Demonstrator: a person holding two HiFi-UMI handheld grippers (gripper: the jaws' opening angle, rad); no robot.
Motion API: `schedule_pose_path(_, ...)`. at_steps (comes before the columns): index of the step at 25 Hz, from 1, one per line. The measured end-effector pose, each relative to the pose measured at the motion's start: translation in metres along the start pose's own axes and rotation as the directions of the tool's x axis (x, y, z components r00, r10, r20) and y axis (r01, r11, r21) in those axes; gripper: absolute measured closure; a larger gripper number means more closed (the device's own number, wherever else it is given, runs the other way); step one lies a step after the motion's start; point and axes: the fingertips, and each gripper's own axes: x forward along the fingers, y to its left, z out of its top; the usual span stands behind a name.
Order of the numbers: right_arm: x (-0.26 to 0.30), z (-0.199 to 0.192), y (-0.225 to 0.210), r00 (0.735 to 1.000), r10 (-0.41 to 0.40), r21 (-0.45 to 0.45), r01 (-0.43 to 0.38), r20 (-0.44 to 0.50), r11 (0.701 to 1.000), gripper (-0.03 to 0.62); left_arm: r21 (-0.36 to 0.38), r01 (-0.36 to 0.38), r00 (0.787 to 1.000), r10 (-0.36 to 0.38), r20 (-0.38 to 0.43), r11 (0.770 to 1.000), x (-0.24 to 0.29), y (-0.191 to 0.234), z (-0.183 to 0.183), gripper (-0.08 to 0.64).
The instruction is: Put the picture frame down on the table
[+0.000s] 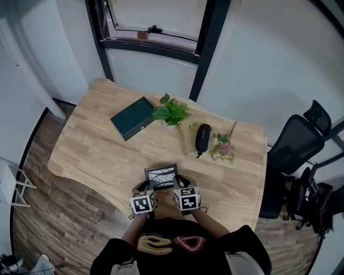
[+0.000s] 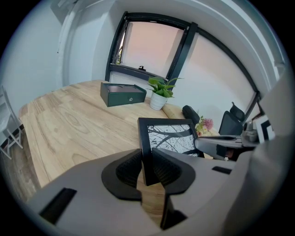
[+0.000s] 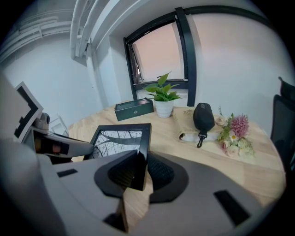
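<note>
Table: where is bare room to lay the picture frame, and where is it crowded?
Free: the left part of the table, between the green box and the near edge; a smaller patch right of the picture frame, this side of the flowers. Crowded: the far strip of box, potted plant, black case, flowers.

An office-like room: a pale wooden table (image 1: 97, 150) with a black swivel chair (image 1: 298, 140) beside it, plain white walls (image 1: 258, 59), a dark-framed window (image 1: 156, 16) and plank floor (image 1: 54, 215).
</note>
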Motion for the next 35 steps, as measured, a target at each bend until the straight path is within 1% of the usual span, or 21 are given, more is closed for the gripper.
schedule_pose_path(7, 0.007, -0.007, 0.002, 1.0, 0.006, -0.002, -0.006, -0.026, 1.0, 0.515, -0.016, -0.004, 1.0, 0.004, -0.025, 1.0, 0.006, 0.006, -0.008, 0.477)
schedule_pose_path(35, 0.024, -0.031, 0.0, 0.994, 0.005, 0.005, -0.004, -0.109, 1.0, 0.515, -0.033, -0.023, 0.993, 0.019, -0.116, 0.999, 0.026, 0.014, -0.03, 0.477)
